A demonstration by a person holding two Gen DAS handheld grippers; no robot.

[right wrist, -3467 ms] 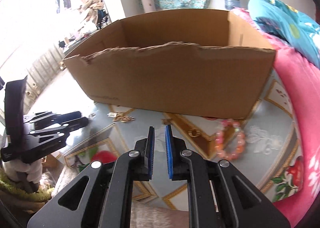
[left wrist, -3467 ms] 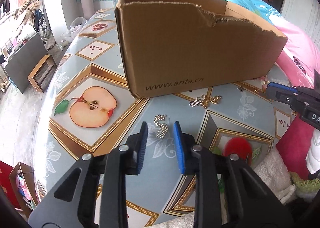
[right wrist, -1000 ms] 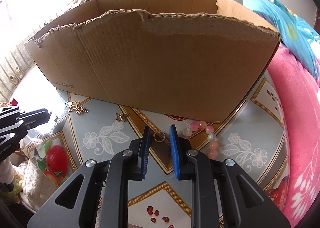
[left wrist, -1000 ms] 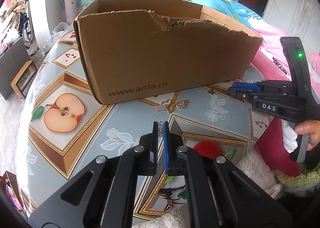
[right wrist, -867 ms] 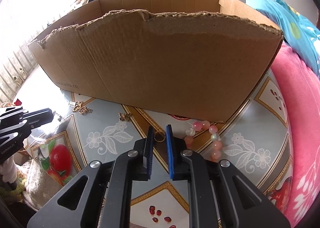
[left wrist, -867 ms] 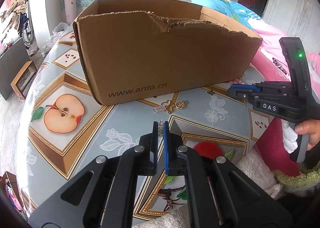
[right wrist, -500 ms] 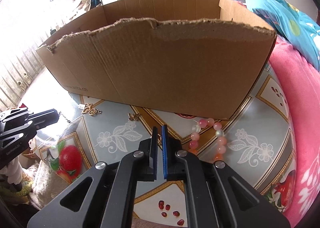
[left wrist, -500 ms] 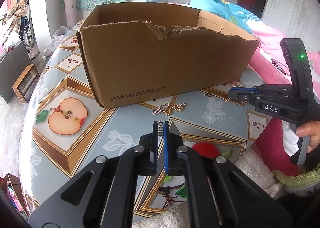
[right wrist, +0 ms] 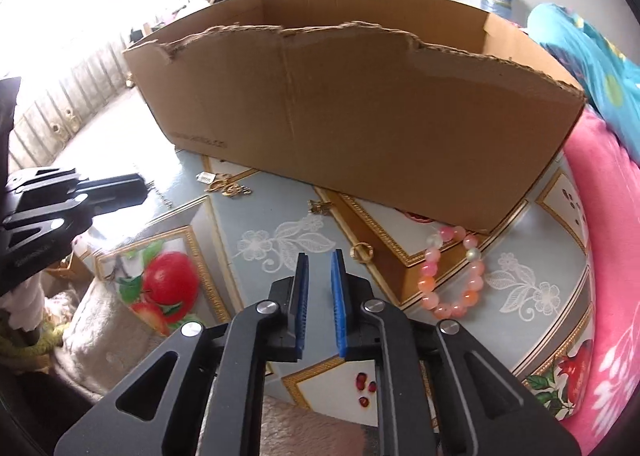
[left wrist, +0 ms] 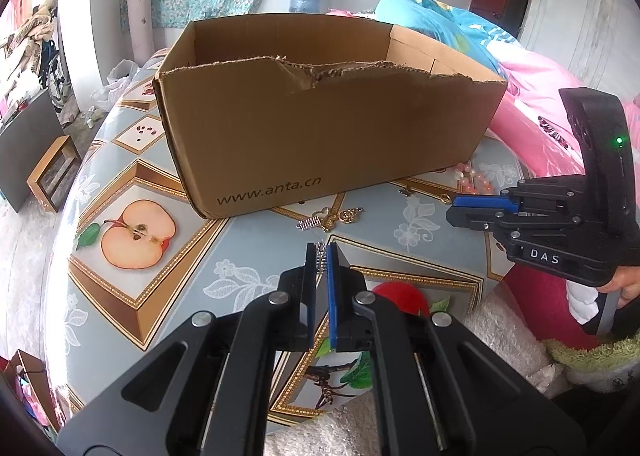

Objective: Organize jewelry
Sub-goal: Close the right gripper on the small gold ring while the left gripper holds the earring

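Note:
My left gripper [left wrist: 321,256] is shut on a small silver chain piece [left wrist: 319,256] and holds it above the table, in front of the open cardboard box [left wrist: 320,127]. My right gripper [right wrist: 319,268] is slightly open and empty above the table; a gold ring [right wrist: 362,250] lies on the table just right of its tips. A pink bead bracelet [right wrist: 452,272] lies by the box's right corner. Gold and silver charms [left wrist: 330,217] lie at the box's front; they also show in the right wrist view [right wrist: 228,187]. A small gold clasp [right wrist: 318,206] lies near them.
The round table [left wrist: 240,256] has a fruit-print cloth. Pink bedding [right wrist: 608,215] lies to the right of the box [right wrist: 360,103]. The right gripper shows in the left wrist view [left wrist: 480,211]; the left gripper shows in the right wrist view [right wrist: 120,185].
My left gripper closed on the silver chain piece and lifted it. My right gripper closed around the gold ring, then rose and opened a little; the ring lies on the table.

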